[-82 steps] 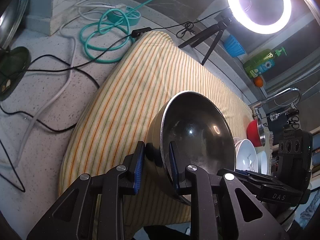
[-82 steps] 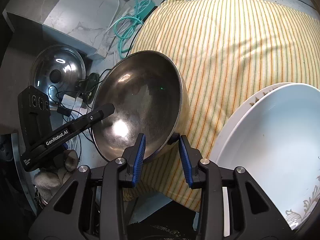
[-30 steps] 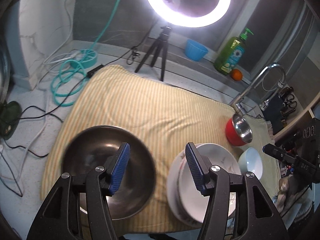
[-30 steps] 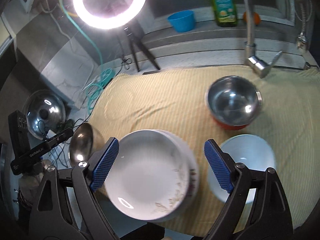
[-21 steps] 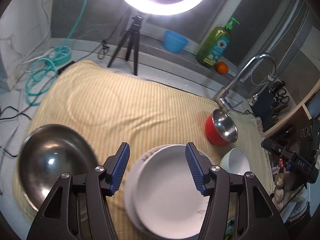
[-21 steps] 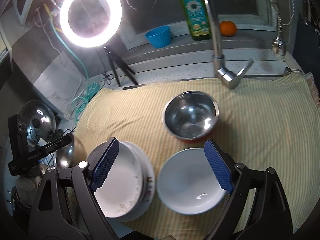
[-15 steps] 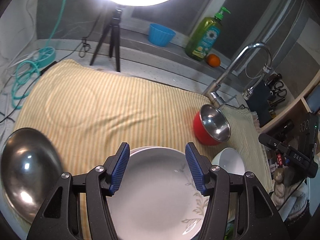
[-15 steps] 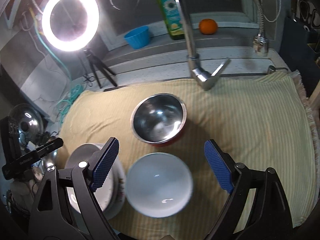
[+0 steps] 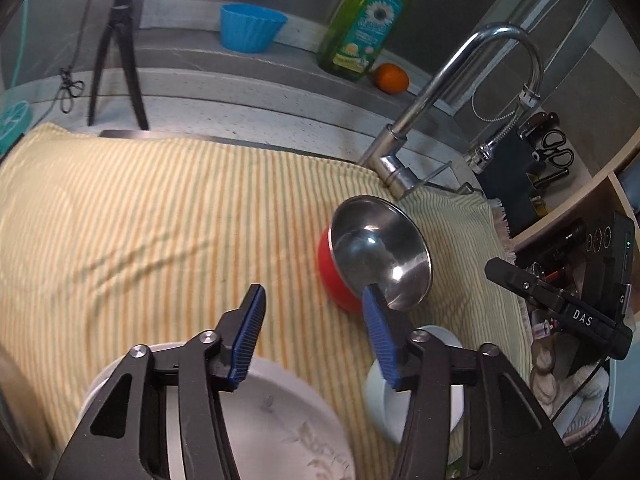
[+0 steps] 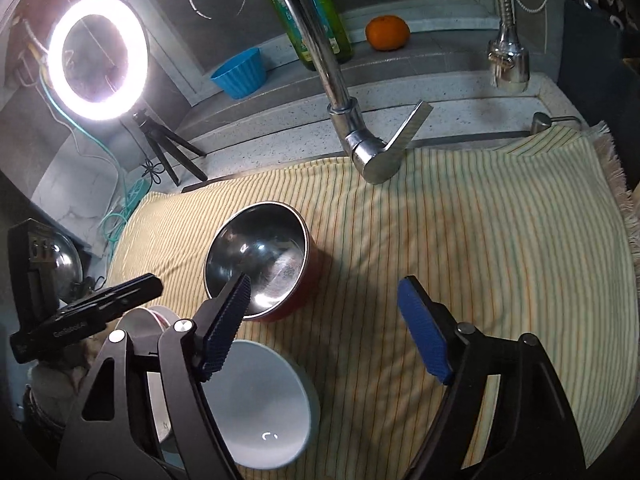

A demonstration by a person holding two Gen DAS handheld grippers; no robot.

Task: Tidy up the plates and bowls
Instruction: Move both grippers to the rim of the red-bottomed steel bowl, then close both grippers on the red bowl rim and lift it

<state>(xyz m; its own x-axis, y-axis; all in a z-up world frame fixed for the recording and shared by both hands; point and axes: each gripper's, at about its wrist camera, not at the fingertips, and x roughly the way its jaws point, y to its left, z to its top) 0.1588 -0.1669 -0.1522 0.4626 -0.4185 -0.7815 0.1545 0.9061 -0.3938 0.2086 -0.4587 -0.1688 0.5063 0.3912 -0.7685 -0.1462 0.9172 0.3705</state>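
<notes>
Both jaws spread wide, holding nothing. Left gripper [image 9: 312, 320] up over the striped towel [image 9: 160, 216], one blue pad [image 9: 248, 336] above the white plates [image 9: 260, 432], other pad in front of the red bowl [image 9: 372, 256]. Not touching any dish, as far as can be seen. Right gripper [image 10: 324, 320] also let go, jaws far apart, hanging over the same towel [image 10: 480, 240].

Red bowl [image 10: 260, 256] sitting on the towel, shiny metal inside, red outside, just in front of the tap [image 10: 360, 136]. White bowl [image 10: 256, 404] on the towel too, just nearer than the red bowl. Stack of white plates [image 10: 136, 324] beside the white bowl, on the side away from the tap, mostly hidden behind the right gripper's arm. Faint leaf pattern on the top plate.

Writing: "DAS" on the black bar [image 9: 560, 308] at the edge of the left view. "GenRobot.AI" on the black bar [image 10: 80, 312] in the right view. Green soap bottle [image 9: 364, 24] behind the tap, with a daisy on its label, words too small to read. Orange [image 10: 387, 32] and blue cup [image 10: 239, 72] on the ledge behind the tap. Ring light [image 10: 96, 52] on a small tripod [image 10: 164, 144] past the blue cup.
</notes>
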